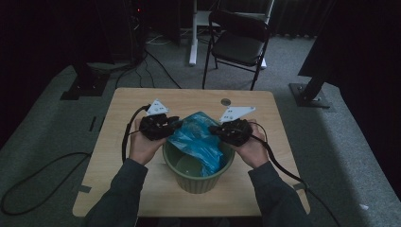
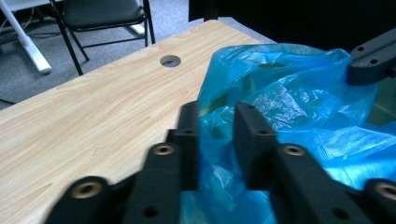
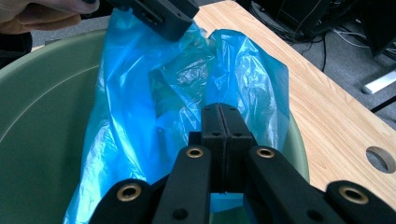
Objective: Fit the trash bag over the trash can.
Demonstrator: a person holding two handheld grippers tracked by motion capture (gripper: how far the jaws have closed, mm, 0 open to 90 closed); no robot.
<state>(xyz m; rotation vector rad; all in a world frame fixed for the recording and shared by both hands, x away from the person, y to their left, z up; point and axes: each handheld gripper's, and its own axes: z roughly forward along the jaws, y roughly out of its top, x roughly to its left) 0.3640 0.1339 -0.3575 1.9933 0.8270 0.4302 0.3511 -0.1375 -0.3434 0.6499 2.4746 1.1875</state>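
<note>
A blue plastic bag point(image 1: 196, 137) sits in a green ribbed pot point(image 1: 198, 182) near the front of the wooden table point(image 1: 137, 101). My left gripper point(image 1: 176, 124) is at the bag's left rim. In the left gripper view its jaws point(image 2: 217, 126) stand a little apart, with the bag's edge point(image 2: 289, 102) between them and not squeezed. My right gripper point(image 1: 213, 128) is at the bag's right rim. Its jaws point(image 3: 224, 114) are pressed together, with blue film point(image 3: 130, 107) gathered at them over the pot's inside wall point(image 3: 42, 107).
A black folding chair point(image 1: 239, 40) stands beyond the table's far edge. The tabletop has a round cable hole point(image 1: 226, 101) at the back. Cables trail from both grippers over the table's sides onto the grey carpet.
</note>
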